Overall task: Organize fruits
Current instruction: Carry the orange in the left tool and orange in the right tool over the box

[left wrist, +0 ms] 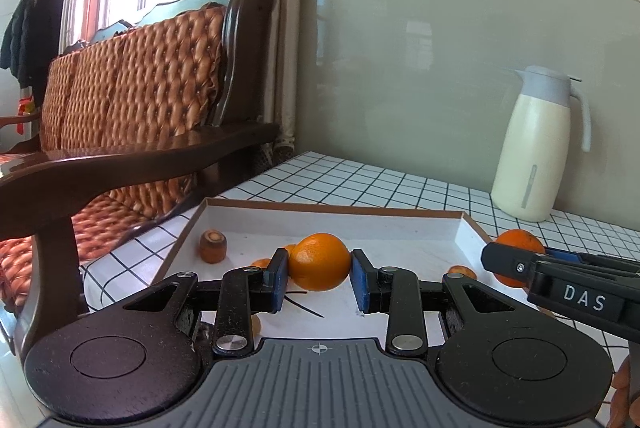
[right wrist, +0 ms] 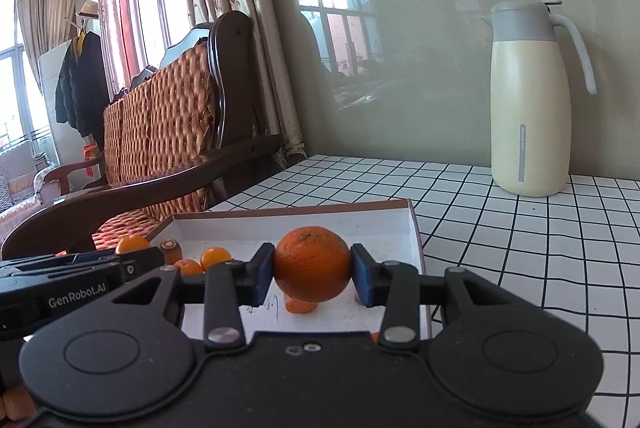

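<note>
Both tongs clamped on fruit above the shallow tray (left wrist: 472,224) near the counter's (right wrist: 520,248) sofa-side edge: left tongs (left wrist: 320,274) on one orange (left wrist: 319,262), right tongs (right wrist: 313,272) on another orange (right wrist: 312,264); placing step, next likely lowering each orange to bare tray floor before releasing.

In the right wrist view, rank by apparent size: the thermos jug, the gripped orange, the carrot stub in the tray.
1. thermos jug
2. orange held in the right gripper; it is nearest the camera, so it looks enlarged
3. carrot stub in the tray

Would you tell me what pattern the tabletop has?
The tabletop is white with a black grid, clearest in the right wrist view.
</note>
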Motion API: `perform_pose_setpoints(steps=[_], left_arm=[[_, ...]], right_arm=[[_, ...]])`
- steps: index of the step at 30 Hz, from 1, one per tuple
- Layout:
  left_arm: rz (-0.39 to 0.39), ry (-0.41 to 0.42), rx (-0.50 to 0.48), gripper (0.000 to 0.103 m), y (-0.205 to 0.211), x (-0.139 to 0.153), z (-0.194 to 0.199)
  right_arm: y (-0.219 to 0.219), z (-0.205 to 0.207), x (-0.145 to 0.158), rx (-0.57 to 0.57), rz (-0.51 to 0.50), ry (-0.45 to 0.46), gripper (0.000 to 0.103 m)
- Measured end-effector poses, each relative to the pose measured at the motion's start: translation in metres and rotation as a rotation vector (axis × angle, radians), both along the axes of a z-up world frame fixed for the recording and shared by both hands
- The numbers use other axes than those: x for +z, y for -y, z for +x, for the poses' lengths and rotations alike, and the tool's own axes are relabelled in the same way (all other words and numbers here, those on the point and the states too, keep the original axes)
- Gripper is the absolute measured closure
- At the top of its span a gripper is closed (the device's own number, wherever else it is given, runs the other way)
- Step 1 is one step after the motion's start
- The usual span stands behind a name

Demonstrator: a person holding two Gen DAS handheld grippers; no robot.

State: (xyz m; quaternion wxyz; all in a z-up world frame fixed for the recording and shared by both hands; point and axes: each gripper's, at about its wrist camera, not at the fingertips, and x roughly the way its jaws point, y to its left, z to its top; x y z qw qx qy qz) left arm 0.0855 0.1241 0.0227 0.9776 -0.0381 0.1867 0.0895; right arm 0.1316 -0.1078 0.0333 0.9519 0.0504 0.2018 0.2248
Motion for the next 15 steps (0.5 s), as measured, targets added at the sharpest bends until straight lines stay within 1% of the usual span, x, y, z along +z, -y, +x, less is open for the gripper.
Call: perform_pose_setpoints(steps=[10, 15], left_arm=[[-0.016, -0.006, 0.053, 0.070, -0.019, 0.000, 0.018], [-0.006, -0.002, 0.061, 0.070, -0.025, 0.001, 0.026]], right_arm=[[-0.004, 0.018, -0.005, -0.028, -0.006, -0.020, 0.071], [-0.008, 0.027, -0.007, -0.033, -0.016, -0.030, 0.071]])
